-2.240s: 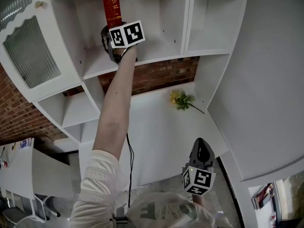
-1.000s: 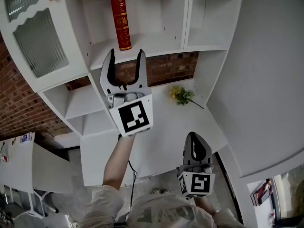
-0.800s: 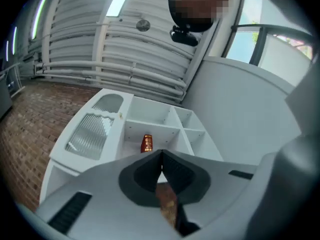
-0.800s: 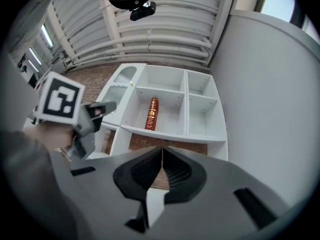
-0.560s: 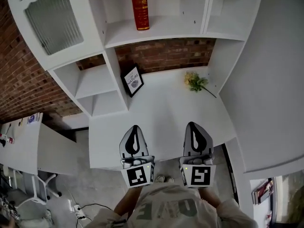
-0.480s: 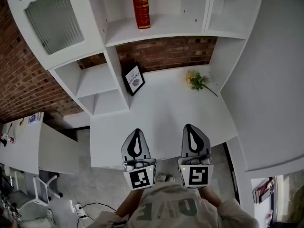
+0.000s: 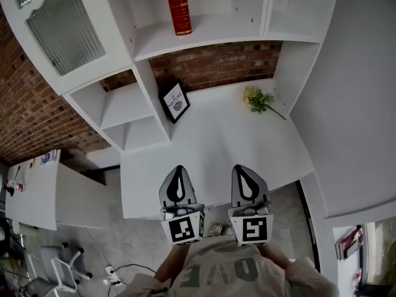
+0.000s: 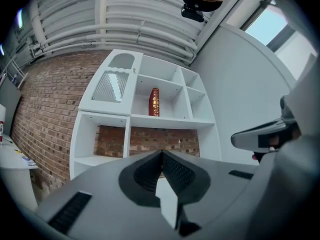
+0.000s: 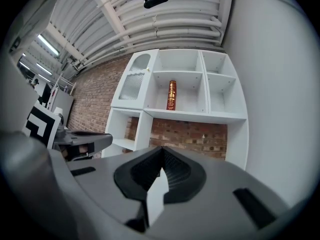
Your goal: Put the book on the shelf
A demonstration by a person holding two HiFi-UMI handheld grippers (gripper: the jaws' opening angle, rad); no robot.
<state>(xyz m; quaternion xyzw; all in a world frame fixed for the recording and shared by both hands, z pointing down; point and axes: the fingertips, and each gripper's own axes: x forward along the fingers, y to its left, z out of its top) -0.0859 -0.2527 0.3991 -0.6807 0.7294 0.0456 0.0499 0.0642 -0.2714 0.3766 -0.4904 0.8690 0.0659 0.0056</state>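
Observation:
The red book point(image 7: 177, 8) with gold print stands upright on the middle board of the white shelf unit point(image 7: 204, 33), apart from both grippers. It also shows far ahead in the left gripper view as a small red book point(image 8: 154, 102) and in the right gripper view as the same book point(image 9: 171, 95). My left gripper point(image 7: 179, 169) hangs low over the front edge of the white desk point(image 7: 216, 141), shut and empty. Close beside it, my right gripper point(image 7: 242, 167) is shut and empty too. Both point toward the shelf.
A framed picture point(image 7: 174, 102) leans at the back of the desk, and a yellow flower sprig point(image 7: 258, 99) lies to its right. A brick wall point(image 7: 210, 64) runs behind. A ribbed-glass cabinet door point(image 7: 62, 33) is at the upper left, a side table point(image 7: 31, 190) at the left.
My left gripper let go of the book, dropped from the shelf to the desk's front edge and closed. The book stays standing on the shelf. The right gripper shifted slightly.

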